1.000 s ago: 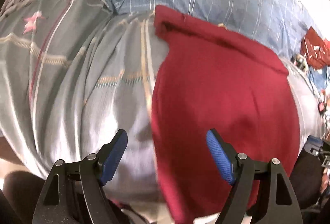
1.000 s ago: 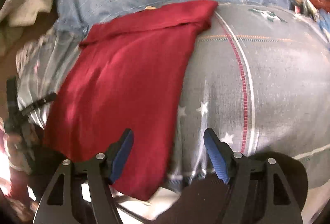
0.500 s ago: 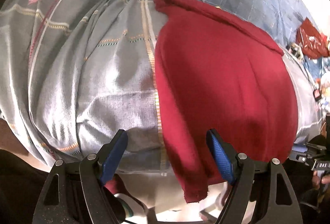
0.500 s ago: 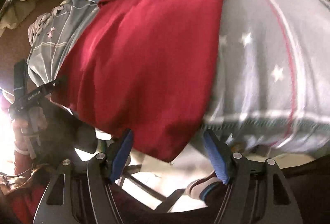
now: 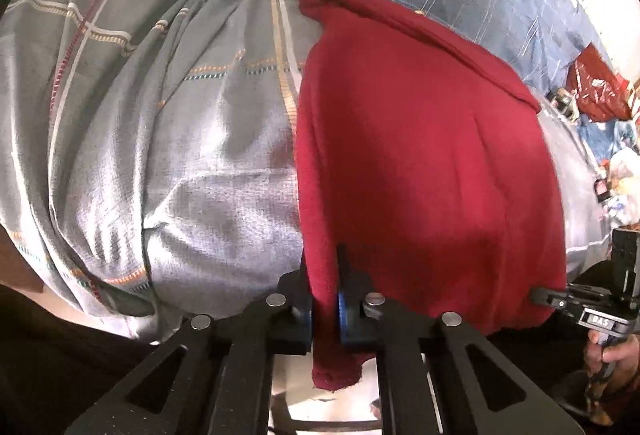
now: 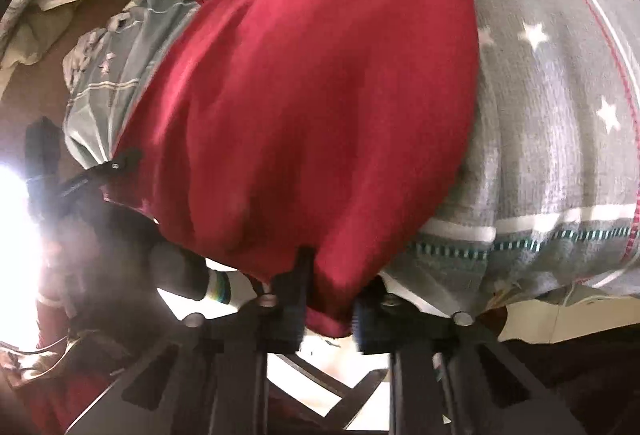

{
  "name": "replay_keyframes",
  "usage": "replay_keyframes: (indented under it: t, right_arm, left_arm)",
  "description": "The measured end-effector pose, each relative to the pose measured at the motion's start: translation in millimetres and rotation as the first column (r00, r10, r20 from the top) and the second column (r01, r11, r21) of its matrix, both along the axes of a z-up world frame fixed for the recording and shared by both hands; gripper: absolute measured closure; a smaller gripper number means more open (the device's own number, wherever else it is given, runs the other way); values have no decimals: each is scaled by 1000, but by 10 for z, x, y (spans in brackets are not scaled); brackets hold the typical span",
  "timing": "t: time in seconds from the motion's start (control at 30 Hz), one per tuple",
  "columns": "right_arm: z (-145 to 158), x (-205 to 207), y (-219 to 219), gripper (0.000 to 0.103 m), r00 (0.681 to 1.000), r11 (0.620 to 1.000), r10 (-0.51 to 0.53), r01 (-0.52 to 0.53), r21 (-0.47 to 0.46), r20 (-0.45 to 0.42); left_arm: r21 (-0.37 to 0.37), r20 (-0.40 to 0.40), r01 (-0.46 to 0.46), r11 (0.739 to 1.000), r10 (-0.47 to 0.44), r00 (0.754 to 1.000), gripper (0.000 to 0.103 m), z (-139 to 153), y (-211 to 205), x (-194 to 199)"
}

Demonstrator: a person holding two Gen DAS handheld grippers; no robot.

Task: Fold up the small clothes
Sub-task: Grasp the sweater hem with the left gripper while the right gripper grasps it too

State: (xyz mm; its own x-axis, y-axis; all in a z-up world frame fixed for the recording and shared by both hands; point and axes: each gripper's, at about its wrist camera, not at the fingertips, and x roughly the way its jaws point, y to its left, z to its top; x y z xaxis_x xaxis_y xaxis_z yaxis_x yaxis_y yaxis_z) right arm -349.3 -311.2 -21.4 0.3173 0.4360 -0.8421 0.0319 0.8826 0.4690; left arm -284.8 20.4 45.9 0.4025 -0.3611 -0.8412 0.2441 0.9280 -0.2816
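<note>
I'm pinching with my left gripper, jaws just closed on the near left corner of the red garment; my right gripper is clamping its near right corner, jaws just closed too. Garment's lying flat on the grey bedspread, hanging over the near edge. Only the corners gripped; folding's all left.
</note>
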Motion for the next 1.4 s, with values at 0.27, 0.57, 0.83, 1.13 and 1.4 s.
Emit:
replay_keyframes:
  t: [0.27,0.57,0.83,1.13,1.4]
  right_arm:
    - [633,-154,-206,92,984,994,-40,22,106,171]
    - [1142,229,-561,92,909,971,-216,160,179,356]
    - [1347,888,-682,92,869,965,-263,237,114,419]
    - [1247,1731,-1017,92,850,942,-321,331,51,418]
    - [867,2548,-1152,92,889,937,-325,350,-21,322]
  left_arm:
    - [-79,113,32,996,-23,993,96,520,99,53]
    - [-117,259,44,992,-12,966,96,908,111,289]
    - [-76,340,20,997,7,941,96,1046,-244,857]
    - [-77,317,-50,996,72,946,96,872,-740,1789]
    - [-25,245,-112,993,114,963,96,451,-1084,2668]
